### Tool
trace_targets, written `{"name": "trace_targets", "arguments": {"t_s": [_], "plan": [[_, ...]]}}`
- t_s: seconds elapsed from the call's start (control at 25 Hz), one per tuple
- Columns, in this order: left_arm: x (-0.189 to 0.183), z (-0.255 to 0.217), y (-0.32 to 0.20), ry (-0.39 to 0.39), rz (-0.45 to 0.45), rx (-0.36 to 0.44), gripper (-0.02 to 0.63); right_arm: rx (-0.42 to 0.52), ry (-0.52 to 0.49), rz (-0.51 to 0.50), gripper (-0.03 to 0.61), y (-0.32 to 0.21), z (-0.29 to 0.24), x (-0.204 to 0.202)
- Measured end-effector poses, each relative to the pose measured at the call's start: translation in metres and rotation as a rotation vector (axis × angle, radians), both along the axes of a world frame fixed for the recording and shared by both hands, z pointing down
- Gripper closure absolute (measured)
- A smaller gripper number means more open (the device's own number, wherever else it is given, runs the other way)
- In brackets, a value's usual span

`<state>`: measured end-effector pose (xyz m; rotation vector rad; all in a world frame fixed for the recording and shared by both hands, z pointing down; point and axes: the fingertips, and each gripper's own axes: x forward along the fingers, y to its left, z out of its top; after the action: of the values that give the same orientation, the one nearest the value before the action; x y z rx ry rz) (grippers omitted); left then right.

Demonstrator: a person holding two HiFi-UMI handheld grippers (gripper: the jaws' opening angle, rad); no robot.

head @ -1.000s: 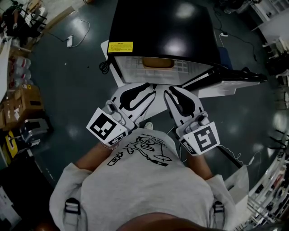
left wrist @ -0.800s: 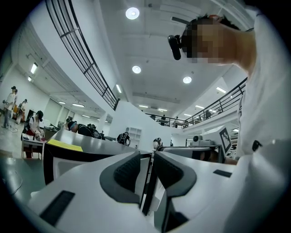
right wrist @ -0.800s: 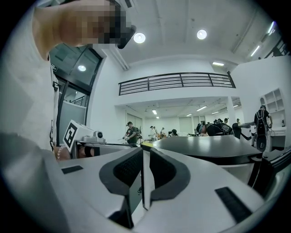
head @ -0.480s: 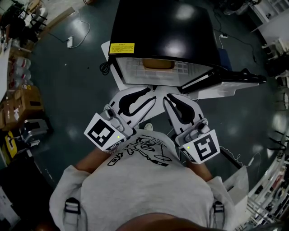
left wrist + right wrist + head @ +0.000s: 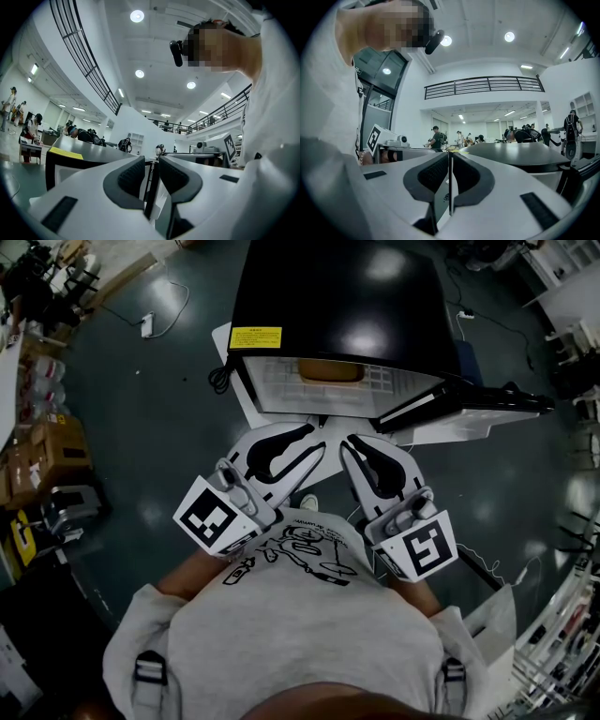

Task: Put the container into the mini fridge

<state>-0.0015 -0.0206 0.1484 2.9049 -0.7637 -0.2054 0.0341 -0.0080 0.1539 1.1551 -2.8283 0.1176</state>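
Squarely ahead of the person, on a dark floor [image 5: 159, 409], stands a black mini fridge [image 5: 337, 306] with its door [image 5: 469, 404] swung open to the right. A white wire shelf [image 5: 281, 381] shows inside the opening. Both grippers hover side by side just in front of the fridge, close to the person's chest and pointing at the opening. The left gripper [image 5: 317, 435] has just been closing its jaws. They stand a little apart with nothing between them. The right gripper [image 5: 352, 439] has also been closing. Its jaws are almost together, leaving only a thin slit that is likewise empty. The orange-brown container [image 5: 328, 370] sits on the shelf inside the fridge, clear of both grippers. A small yellow label [image 5: 255, 337] marks the fridge's front edge.
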Motion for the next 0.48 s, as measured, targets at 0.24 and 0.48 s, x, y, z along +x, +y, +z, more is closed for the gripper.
{"name": "trace_targets", "arguments": {"t_s": [0.24, 0.48], "plan": [[0.0009, -0.0008, 0.002, 0.001, 0.001, 0.002, 0.509, 0.002, -0.003, 0.0, 0.529, 0.0016, -0.0016, 0.0011], [0.0009, 0.0007, 0.0026, 0.001, -0.002, 0.0, 0.509, -0.002, -0.003, 0.001, 0.529, 0.0023, -0.0003, 0.0017]]}}
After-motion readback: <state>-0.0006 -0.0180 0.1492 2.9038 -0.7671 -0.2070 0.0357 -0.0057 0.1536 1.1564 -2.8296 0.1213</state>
